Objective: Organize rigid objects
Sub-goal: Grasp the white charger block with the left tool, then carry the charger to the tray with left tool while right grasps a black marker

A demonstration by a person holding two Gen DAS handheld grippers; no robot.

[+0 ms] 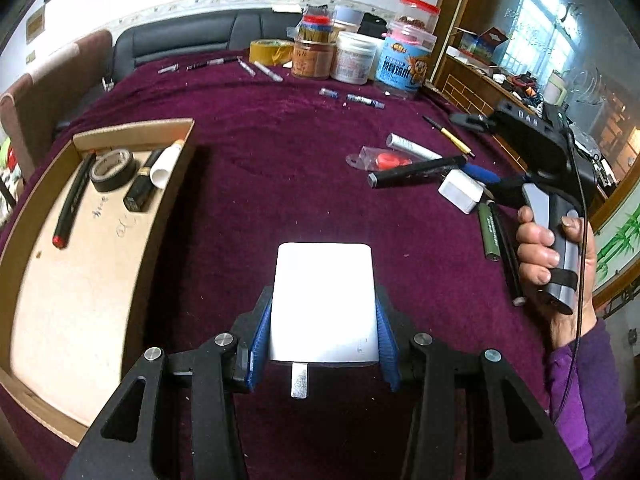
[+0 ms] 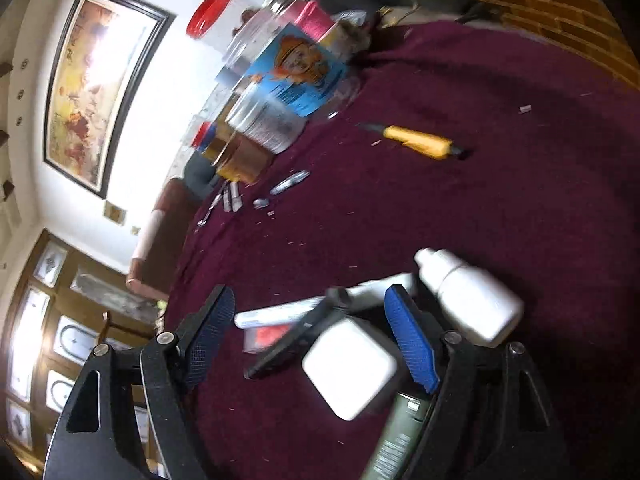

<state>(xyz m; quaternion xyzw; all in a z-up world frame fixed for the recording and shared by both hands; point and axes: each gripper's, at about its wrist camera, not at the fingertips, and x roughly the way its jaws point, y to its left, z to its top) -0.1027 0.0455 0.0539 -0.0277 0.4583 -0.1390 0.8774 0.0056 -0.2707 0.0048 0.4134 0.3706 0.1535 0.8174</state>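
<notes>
The left tongs (image 1: 324, 344) are gripping a flat white plastic charger (image 1: 324, 300) beside the shallow cardboard tray (image 1: 48, 280), already holding four items. The right tongs (image 2: 316, 336) are gaping over the white adapter cube (image 2: 352, 368); many objects are still awaiting sorting.

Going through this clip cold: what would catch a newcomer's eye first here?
The bright white charger block, clamped between the blue pads of the left gripper above the maroon tablecloth. Next, the cardboard tray at left holding a tape roll, and the right gripper open over a smaller white adapter in the clutter.
</notes>
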